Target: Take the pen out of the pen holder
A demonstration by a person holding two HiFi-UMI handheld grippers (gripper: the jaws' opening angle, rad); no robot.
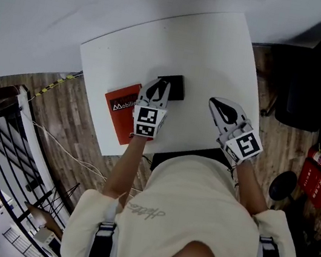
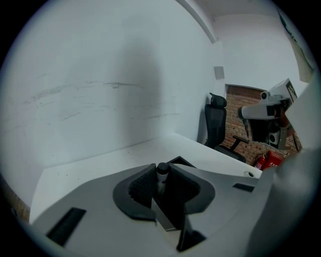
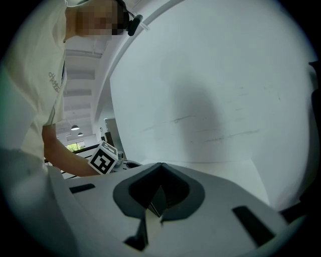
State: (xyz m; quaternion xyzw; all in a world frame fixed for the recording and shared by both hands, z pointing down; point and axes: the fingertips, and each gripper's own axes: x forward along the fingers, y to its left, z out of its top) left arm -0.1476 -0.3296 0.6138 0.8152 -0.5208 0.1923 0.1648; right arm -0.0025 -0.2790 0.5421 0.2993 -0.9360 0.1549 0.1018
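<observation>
A black pen holder [image 1: 178, 87] stands on the white table [image 1: 210, 53], just beyond my left gripper [image 1: 160, 89]. In the left gripper view the ribbed pads [image 2: 142, 184] press on both sides of a pen [image 2: 161, 181] with a dark cap, which stands upright between them. The holder's black rim [image 2: 181, 161] shows just behind the jaws. My left gripper [image 2: 162, 170] is thus shut on the pen. My right gripper [image 1: 222, 110] rests over bare table to the right. Its jaws [image 3: 160, 165] meet at the tips with nothing between them.
A red booklet [image 1: 120, 111] lies on the table left of the left gripper. A black office chair [image 1: 306, 89] and a red fire extinguisher [image 1: 318, 174] stand on the wooden floor to the right. A white wall runs behind the table.
</observation>
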